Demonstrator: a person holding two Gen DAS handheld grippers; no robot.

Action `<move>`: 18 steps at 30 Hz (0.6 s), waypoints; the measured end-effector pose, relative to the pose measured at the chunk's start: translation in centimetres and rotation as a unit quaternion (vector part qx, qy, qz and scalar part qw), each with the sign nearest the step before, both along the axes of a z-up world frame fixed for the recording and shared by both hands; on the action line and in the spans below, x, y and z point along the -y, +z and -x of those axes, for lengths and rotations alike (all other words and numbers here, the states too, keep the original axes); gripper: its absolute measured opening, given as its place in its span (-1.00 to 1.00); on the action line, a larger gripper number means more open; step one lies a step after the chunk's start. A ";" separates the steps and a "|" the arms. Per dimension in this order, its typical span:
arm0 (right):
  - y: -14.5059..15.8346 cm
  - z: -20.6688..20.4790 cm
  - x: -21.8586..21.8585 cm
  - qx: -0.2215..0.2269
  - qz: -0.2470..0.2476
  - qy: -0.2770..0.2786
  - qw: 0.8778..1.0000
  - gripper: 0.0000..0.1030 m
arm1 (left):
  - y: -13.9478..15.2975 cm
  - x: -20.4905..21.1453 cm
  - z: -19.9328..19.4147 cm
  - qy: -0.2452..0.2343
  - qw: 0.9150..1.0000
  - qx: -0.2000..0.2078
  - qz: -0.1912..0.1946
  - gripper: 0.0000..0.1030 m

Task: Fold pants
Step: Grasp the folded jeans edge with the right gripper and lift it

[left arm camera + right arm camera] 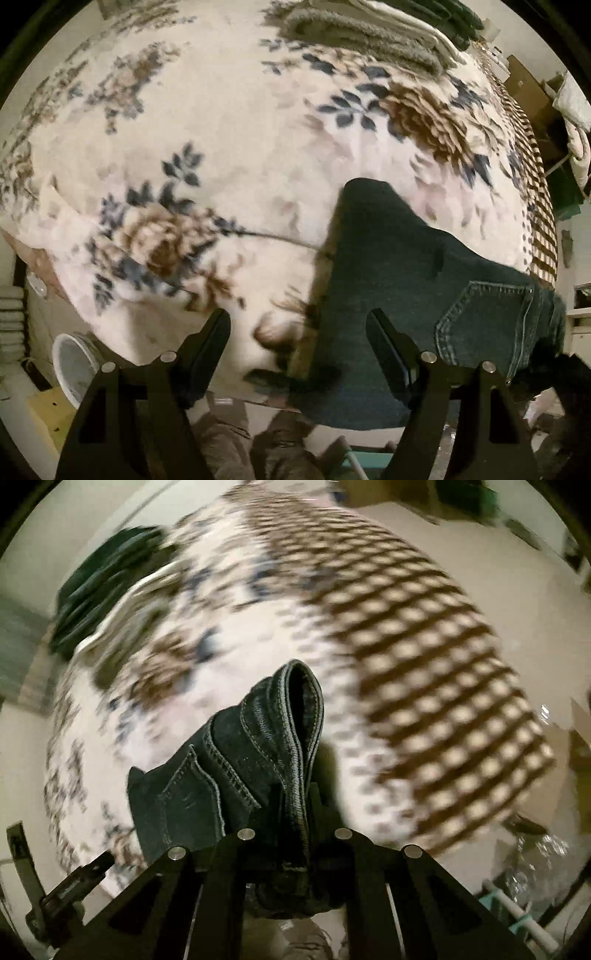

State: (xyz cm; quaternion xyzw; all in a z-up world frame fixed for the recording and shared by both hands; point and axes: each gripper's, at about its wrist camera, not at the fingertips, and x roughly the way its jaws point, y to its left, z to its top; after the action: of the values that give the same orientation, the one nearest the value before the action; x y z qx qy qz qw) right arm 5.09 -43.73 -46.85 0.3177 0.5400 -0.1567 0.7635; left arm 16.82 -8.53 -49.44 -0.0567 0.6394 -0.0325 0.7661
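Observation:
Dark blue jeans (391,266) lie on a floral blanket (221,147) at the bed's near edge, with a stitched back pocket (487,317) at the right. My left gripper (299,328) hovers over the jeans' left edge, open, with nothing pinched; its right finger (384,343) is above the denim. In the right wrist view, my right gripper (299,805) is shut on a folded bunch of the jeans' waistband (295,716), which rises up between the jaws. The denim hides the fingertips there.
Folded towels and clothes (369,29) are stacked at the far end of the bed. A checked blanket border (424,664) runs along the right side. A white bucket (74,362) stands on the floor at lower left. Someone's trouser legs (258,450) show below the bed edge.

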 end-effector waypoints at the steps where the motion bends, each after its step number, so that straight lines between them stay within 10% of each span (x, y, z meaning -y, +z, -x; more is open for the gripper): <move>1: -0.4 0.4 0.8 -0.004 -0.003 -0.009 1.000 -0.77 | -0.3 0.5 0.0 -0.003 1.000 -0.001 0.004 0.44; 7: -4.2 0.1 1.7 -0.038 0.017 -0.001 0.999 -0.63 | -2.7 3.1 -0.4 -0.028 0.999 -0.013 -0.015 0.44; 9: -5.8 -0.4 2.3 -0.060 0.004 -0.007 0.998 0.06 | -3.2 3.6 -0.5 -0.034 0.999 -0.015 -0.023 0.44; 12: -5.9 0.4 3.6 -0.052 -0.023 -0.034 0.998 0.57 | -3.3 4.1 -0.6 -0.039 0.999 -0.015 -0.020 0.48; 18: -5.9 5.0 4.1 -0.022 -0.106 -0.085 0.990 0.71 | -4.1 4.9 -0.3 -0.050 0.998 -0.028 -0.011 0.70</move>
State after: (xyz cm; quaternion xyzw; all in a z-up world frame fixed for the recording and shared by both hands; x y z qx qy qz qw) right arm 0.06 -47.82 -52.73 0.4384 0.5410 -0.1695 0.6974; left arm 17.14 -13.46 -53.57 -0.0169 0.6633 -0.0616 0.7456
